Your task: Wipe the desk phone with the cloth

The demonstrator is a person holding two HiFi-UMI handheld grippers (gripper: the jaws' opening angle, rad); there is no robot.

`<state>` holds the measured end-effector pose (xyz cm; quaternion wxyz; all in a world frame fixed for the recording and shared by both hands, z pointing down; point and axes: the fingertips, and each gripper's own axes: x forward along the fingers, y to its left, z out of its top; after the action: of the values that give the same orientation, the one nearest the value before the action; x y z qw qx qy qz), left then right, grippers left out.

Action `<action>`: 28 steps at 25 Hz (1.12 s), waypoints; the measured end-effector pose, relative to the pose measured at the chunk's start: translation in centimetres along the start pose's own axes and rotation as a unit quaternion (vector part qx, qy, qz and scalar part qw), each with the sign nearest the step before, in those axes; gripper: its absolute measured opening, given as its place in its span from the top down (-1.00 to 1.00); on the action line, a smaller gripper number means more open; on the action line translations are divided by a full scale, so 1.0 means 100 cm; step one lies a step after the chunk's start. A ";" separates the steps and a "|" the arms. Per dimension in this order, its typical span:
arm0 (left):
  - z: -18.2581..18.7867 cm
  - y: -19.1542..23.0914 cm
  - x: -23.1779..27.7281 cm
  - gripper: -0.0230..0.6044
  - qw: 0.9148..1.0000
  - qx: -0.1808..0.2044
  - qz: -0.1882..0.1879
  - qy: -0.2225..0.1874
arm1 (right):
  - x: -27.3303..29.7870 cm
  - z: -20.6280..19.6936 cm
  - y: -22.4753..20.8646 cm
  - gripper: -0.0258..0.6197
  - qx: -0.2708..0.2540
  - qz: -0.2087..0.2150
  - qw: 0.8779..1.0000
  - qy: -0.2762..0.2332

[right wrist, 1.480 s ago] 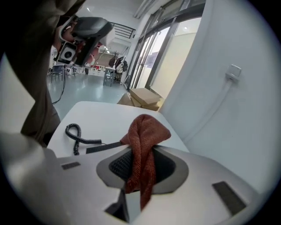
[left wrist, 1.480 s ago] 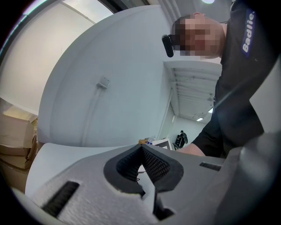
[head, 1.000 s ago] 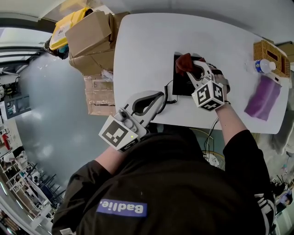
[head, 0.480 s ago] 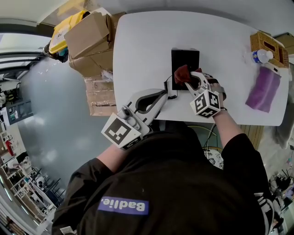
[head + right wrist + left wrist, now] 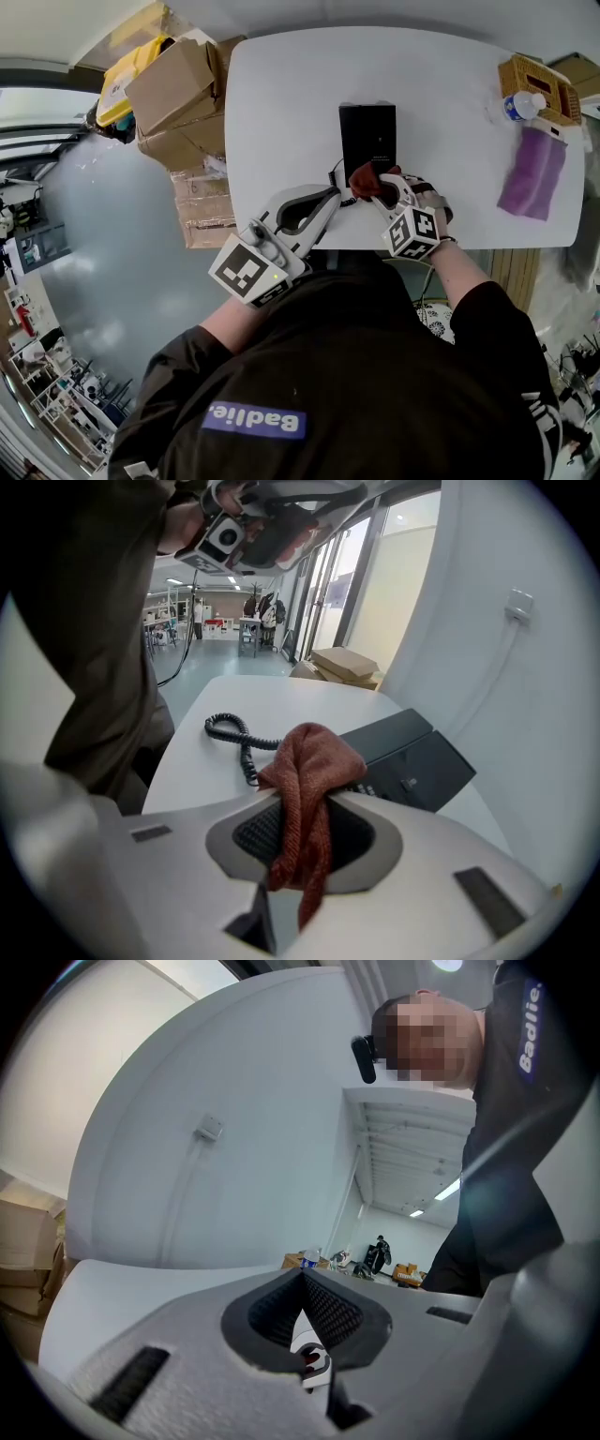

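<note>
Right tool: the right tool (image 5: 380, 190) is clamped shut on a bunched red cloth (image 5: 309, 771). A wad sticks out past the tips and a tail hangs back between the jaws.
Left tool: the left tool (image 5: 322, 204) has its jaws pressed together with nothing between them. It hangs over the near edge of the tabletop (image 5: 281, 112), tilted up toward the wall and doing no work.
Phone: the black phone (image 5: 367, 139) lies flat around the middle of the tabletop, its long axis running near to far. Its curly cord (image 5: 232, 733) trails off the near left corner.
Cloth against phone: the wad is at the phone's near end. It looks to be on or just above that edge, and I cannot tell if it presses down.
Which way to go: the whole phone lies on the far side of the right tool, so the next stroke probably has to go straight away along the long axis.
Nearer hand: the right one, by a good margin. The left tool is off to the left, near the cord.
Risk: I'd guess the phone could slide when pushed, since nothing steadies it.
Elsewhere: a purple rag (image 5: 532, 173), a basket (image 5: 537, 82) and a bottle (image 5: 517, 105) sit far right, well apart.
</note>
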<state>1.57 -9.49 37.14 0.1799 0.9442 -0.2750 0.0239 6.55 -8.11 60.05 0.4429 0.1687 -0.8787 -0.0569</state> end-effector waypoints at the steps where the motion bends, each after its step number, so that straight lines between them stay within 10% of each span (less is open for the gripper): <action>1: -0.002 -0.001 0.002 0.90 1.000 -0.004 0.001 0.003 | -0.002 -0.001 0.001 0.64 0.001 0.003 1.000 0.000; 17: 0.016 0.016 0.014 0.90 0.999 -0.007 0.052 -0.004 | -0.029 0.017 -0.159 0.64 -0.012 -0.105 0.994 -0.040; 28: 0.006 0.015 0.021 0.90 0.998 -0.013 0.065 0.007 | -0.021 0.005 -0.131 0.64 -0.008 -0.087 0.994 -0.060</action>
<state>2.55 -11.93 37.37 0.1920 0.9218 -0.3347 0.0381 10.57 -19.70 54.85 0.3836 0.2377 -0.8853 -0.1122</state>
